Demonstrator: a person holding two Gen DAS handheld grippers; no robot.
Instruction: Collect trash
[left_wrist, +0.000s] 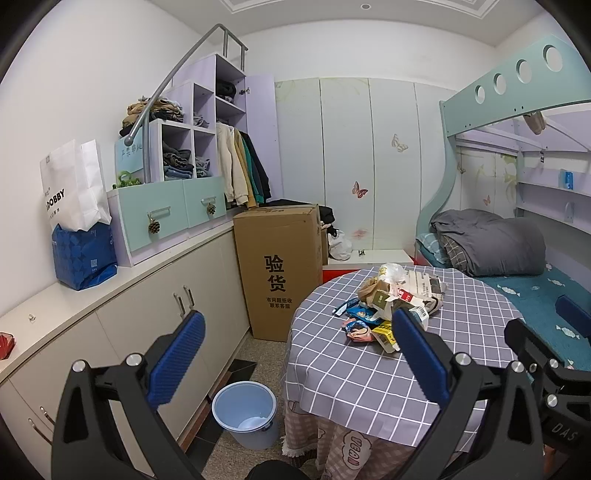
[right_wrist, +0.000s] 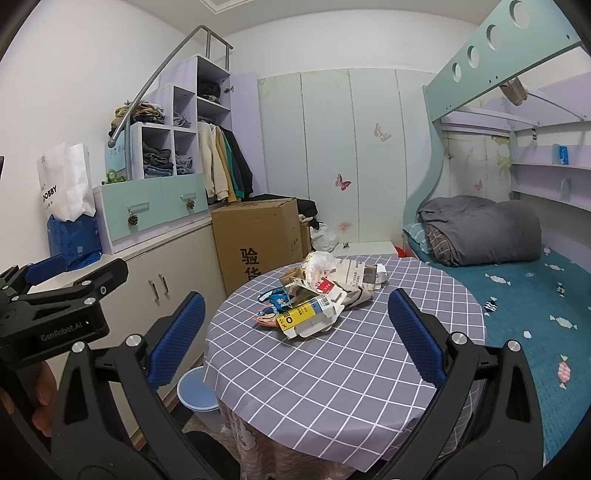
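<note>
Both tools wide open, empty: left tool (left_wrist: 299, 354), right tool (right_wrist: 295, 336), held back from the worktop (right_wrist: 332, 387). Bin (left_wrist: 245, 413) on floor beside it, within reach for drops. Trash (right_wrist: 314, 299) heaped mid-worktop, untouched; bed beyond.

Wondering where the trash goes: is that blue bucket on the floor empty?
Nearly empty: the blue bucket stands upright, with only something pale at its bottom.

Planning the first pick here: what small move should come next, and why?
Probably reach the right gripper forward to the yellow box, the nearest piece of the trash pile. Both grippers are open and empty, and the blue bin waits beside the table.
</note>
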